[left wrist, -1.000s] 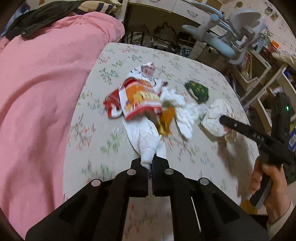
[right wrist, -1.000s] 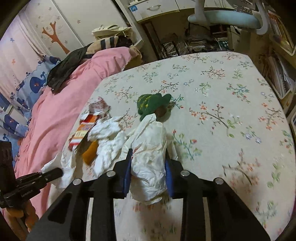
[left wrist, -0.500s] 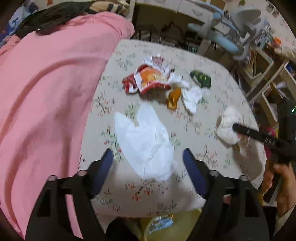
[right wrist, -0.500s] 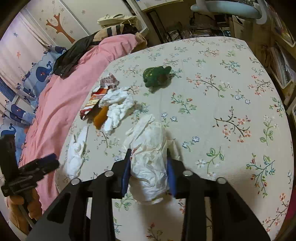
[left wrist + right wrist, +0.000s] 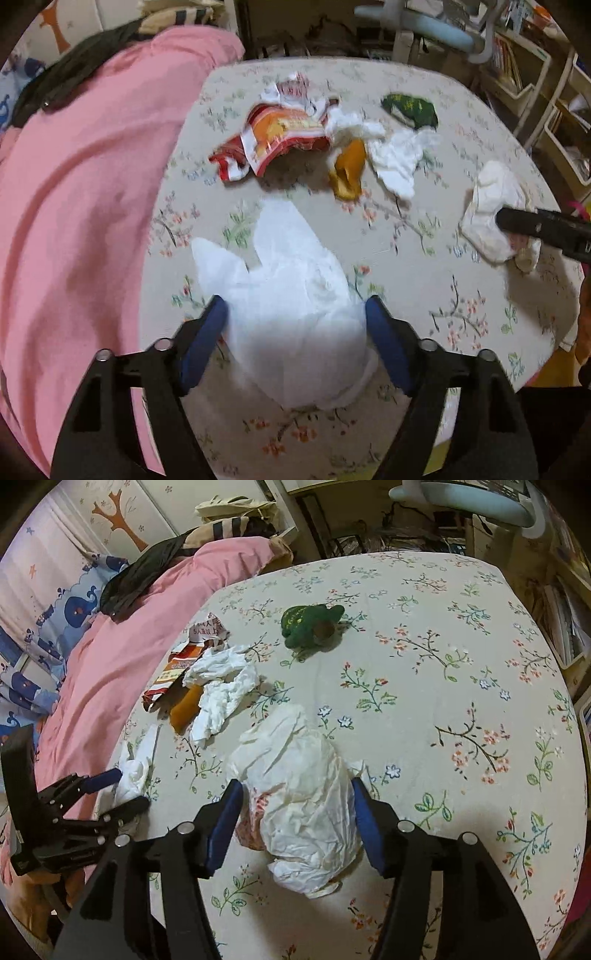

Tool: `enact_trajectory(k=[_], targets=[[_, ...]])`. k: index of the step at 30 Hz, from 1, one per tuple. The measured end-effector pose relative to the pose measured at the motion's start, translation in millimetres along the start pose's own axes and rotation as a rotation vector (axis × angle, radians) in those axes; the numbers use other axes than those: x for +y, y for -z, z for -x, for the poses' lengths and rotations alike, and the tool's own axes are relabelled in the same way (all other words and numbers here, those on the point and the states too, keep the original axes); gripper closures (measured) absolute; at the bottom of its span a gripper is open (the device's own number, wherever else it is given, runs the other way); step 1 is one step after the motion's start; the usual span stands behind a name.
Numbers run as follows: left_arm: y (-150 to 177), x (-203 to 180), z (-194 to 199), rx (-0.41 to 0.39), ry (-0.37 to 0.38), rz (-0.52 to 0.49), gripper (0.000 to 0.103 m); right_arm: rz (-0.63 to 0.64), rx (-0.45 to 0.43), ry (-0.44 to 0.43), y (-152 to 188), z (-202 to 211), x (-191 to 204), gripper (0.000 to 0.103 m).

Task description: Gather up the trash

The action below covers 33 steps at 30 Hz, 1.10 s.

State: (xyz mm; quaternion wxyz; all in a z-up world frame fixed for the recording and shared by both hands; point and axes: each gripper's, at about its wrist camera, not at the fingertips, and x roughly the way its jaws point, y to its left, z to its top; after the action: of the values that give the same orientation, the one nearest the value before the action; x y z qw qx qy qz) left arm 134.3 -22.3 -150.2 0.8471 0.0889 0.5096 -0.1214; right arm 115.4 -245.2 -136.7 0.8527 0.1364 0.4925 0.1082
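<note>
Two hand-held grippers straddle trash on the bed: left hand-held gripper (image 5: 295,314) closing around a tissue (image 5: 291,295); right hand-held gripper (image 5: 295,797) opening around crumpled paper (image 5: 299,805). Wrappers (image 5: 280,140) lie at 12 o'clock.

You can read very little here. In your right wrist view, the torn white scrap of wrapper (image 5: 205,628) lying on the flowered bed cover (image 5: 443,635) carries red printed characters in two short rows; the lower row seems to begin with a "5", but the rest is too small and creased for you to make out. The red and orange snack packet (image 5: 275,138) in your left wrist view has pale yellow lettering across its orange panel, blurred past reading. The crumpled green wrapper (image 5: 308,624) shows yellow marks that you cannot resolve into words. Nothing else in either view gives you legible text, numbers or signs.
</note>
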Motion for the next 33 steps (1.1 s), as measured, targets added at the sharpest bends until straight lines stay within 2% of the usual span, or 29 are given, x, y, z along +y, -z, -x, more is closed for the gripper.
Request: enact_trajectory(k=[1, 2, 3, 5, 8, 14, 16, 25, 33], targets=[[-1, 0, 1, -0.007, 0.003, -0.001, 0.044, 0.008, 0.0, 0.004, 0, -1, 1, 0.045], [-2, 1, 1, -0.012, -0.001, 0.003, 0.057, 0.011, 0.001, 0.006, -1, -2, 1, 0.051], [-2, 1, 3, -0.015, -0.002, 0.008, 0.073, 0.014, 0.002, 0.003, -1, -2, 1, 0.061], [-3, 7, 5, -0.011, 0.025, 0.041, 0.091, 0.014, 0.001, -0.007, -2, -2, 1, 0.066], [-4, 14, 15, -0.055, 0.053, 0.087, 0.093, 0.023, -0.025, -0.008, -2, 4, 4, 0.07], [0, 9, 72, -0.269, 0.184, 0.117, 0.093, 0.051, -0.103, -0.016, 1, 27, 14, 0.07], [6, 6, 87, -0.313, 0.21, 0.113, 0.093, 0.071, -0.123, -0.015, 3, 34, 20, 0.07], [24, 5, 110, -0.355, 0.228, 0.161, 0.093, 0.159, -0.245, -0.03, 28, 78, 51, 0.07], [50, -5, 130, -0.384, 0.22, 0.164, 0.093, 0.222, -0.238, -0.085, 69, 93, 76, 0.07]])
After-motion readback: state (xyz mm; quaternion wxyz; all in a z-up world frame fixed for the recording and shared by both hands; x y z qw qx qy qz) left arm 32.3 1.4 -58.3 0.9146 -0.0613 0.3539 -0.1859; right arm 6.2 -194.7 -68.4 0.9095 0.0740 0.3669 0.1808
